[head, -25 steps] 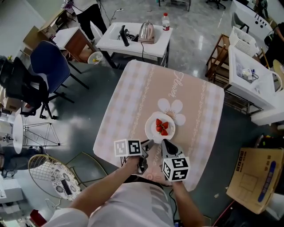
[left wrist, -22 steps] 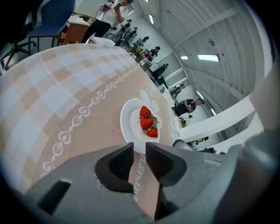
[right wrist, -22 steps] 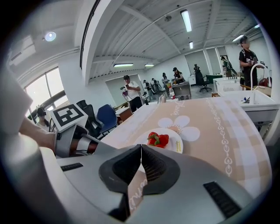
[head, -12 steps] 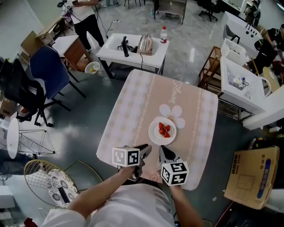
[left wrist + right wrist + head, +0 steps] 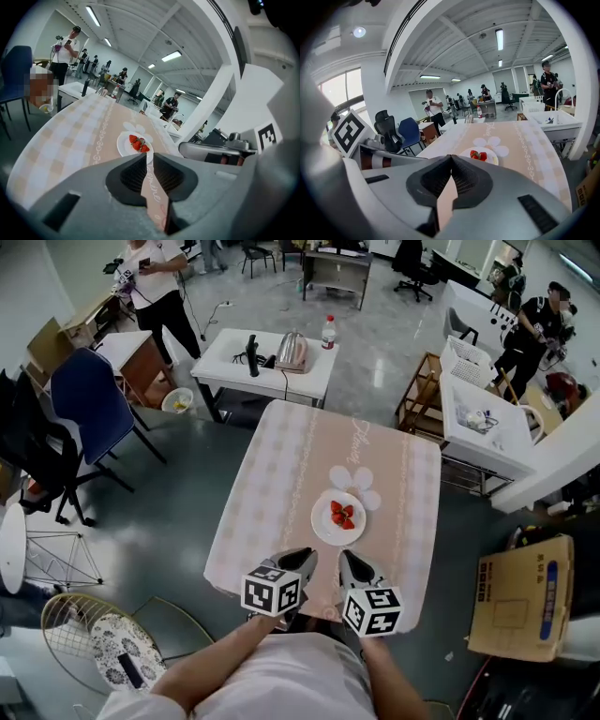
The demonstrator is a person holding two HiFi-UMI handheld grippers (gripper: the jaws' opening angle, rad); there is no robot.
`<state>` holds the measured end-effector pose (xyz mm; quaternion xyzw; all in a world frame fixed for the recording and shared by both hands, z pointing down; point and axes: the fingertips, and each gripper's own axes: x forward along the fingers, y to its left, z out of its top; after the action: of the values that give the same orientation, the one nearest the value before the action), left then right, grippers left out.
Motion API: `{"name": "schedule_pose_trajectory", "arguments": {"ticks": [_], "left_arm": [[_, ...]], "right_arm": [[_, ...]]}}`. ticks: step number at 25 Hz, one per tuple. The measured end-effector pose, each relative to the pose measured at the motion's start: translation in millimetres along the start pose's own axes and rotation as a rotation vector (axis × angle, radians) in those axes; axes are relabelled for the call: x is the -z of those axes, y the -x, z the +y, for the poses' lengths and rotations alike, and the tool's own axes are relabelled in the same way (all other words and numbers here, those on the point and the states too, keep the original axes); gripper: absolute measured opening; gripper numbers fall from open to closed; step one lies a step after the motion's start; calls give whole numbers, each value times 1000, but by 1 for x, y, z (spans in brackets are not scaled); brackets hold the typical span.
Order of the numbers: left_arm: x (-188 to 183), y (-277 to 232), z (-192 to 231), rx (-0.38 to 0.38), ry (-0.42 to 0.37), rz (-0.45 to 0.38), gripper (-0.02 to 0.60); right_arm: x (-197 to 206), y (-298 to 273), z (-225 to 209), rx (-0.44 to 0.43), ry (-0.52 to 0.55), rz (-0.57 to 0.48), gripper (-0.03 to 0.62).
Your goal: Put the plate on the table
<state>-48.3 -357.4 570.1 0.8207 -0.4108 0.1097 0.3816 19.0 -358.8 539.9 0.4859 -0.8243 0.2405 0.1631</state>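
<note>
Since the plate [image 5: 322, 524] already sits on the table [image 5: 272, 474], I'd call the placing step done and the task near complete.

Head view: plate is mid-table, just in front of the flower print, strawberries [image 5: 342, 514] on it. Left gripper [image 5: 302, 562] and right gripper [image 5: 351, 563] hover side by side over the near table edge, tips aimed at the plate, neither touching it.

Left gripper view: left gripper [image 5: 149, 157] jaws are all but pressed together, only a thin slit at the tips, nothing in it. Plate [image 5: 123, 144] lies flat on the cloth ahead, strawberries [image 5: 138, 143] in a small heap.

Right gripper view: right gripper [image 5: 451, 157] jaws meet at the tips, nothing pinched. Plate [image 5: 493, 160] is ahead and apart from the jaws, strawberries [image 5: 478, 154] on top.

Next move, as I judge it: nothing more to grip. Pull both grippers clear of the table edge and leave the plate alone. Only risk is nudging the cloth.
</note>
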Motion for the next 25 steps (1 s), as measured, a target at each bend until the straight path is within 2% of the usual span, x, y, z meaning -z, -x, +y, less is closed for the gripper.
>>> {"name": "schedule_pose_trajectory", "arguments": {"ticks": [3, 8, 11, 25], "left_arm": [[1, 5, -12, 35, -34, -21, 38], [1, 15, -38, 92, -178, -50, 8], [1, 21, -45, 100, -232, -74, 6], [2, 45, -53, 120, -285, -102, 6]], "right_arm": [[-1, 11, 10, 29, -2, -24, 5], [2, 29, 18, 92, 4, -54, 3], [9, 39, 21, 127, 17, -60, 5], [8, 54, 53, 147, 75, -94, 5]]}}
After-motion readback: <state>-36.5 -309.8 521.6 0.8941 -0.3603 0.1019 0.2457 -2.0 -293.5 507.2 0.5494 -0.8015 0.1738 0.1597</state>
